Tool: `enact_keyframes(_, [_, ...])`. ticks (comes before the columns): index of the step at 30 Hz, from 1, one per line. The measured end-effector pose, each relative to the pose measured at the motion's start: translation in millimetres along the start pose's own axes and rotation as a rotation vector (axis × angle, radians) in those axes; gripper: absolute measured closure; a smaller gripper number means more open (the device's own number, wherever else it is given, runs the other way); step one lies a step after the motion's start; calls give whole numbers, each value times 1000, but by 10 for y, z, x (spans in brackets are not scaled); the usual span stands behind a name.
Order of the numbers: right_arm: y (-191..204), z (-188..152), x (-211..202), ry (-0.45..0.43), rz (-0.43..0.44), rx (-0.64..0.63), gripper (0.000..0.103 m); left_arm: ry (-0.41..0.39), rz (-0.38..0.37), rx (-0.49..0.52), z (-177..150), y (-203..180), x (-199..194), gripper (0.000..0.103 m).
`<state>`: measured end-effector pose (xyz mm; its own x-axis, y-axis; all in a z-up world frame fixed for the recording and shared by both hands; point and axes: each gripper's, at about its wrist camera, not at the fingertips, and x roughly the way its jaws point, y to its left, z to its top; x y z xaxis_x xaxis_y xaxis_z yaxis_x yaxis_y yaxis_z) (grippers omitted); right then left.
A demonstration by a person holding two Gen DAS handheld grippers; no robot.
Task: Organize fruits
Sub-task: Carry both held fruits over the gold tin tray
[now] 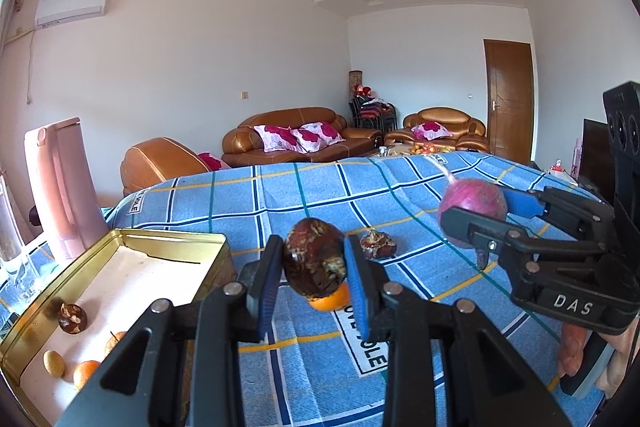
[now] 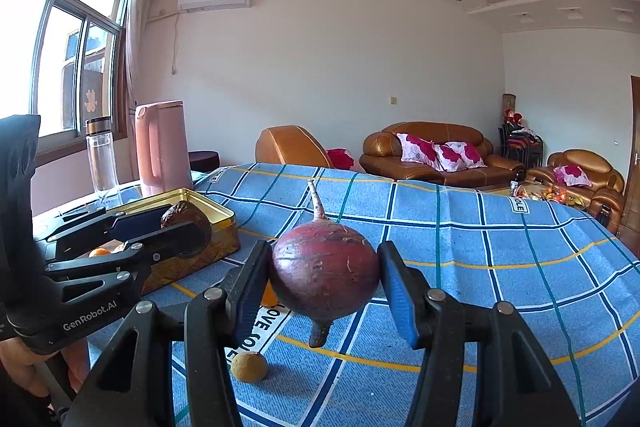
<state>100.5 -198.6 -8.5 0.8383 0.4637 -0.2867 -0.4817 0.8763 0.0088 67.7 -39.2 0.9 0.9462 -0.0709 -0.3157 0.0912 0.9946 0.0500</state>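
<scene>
Blue checked cloth (image 1: 304, 195) is covering the table in a living room, with brown leather sofas (image 1: 300, 135) sitting against the far wall at mid-frame in both views.

At lower centre of the left wrist view, the left gripper (image 1: 314, 269) is clamping a dark brown, mottled fruit (image 1: 314, 263) between its blue pads, holding it above the cloth. Just below that fruit an orange (image 1: 329, 301) is lying on the cloth, and a smaller brown fruit (image 1: 378, 245) is sitting to the right of it. At lower left of this view a gold tin (image 1: 172, 243) is lying open, holding a small brown fruit (image 1: 73, 318), a tan fruit (image 1: 54, 363) and orange ones (image 1: 85, 373).

At lower centre of the right wrist view, the right gripper (image 2: 325, 281) is gripping a round purple-red radish (image 2: 325, 275), its thin root pointing up and its stub pointing down. The radish is hanging clear of the cloth. Below it, toward the lower left, a small tan fruit (image 2: 249, 367) is resting on the cloth.

At left of the right wrist view, a pink kettle (image 2: 162, 147) and a clear bottle (image 2: 101, 157) are standing behind the tin, beside the window.
</scene>
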Motion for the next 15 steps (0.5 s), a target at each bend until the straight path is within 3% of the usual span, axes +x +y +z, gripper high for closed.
enact_keyframes(15, [298,19,45,16,63,-34,47,18,48,-38,-47,290,-73,70])
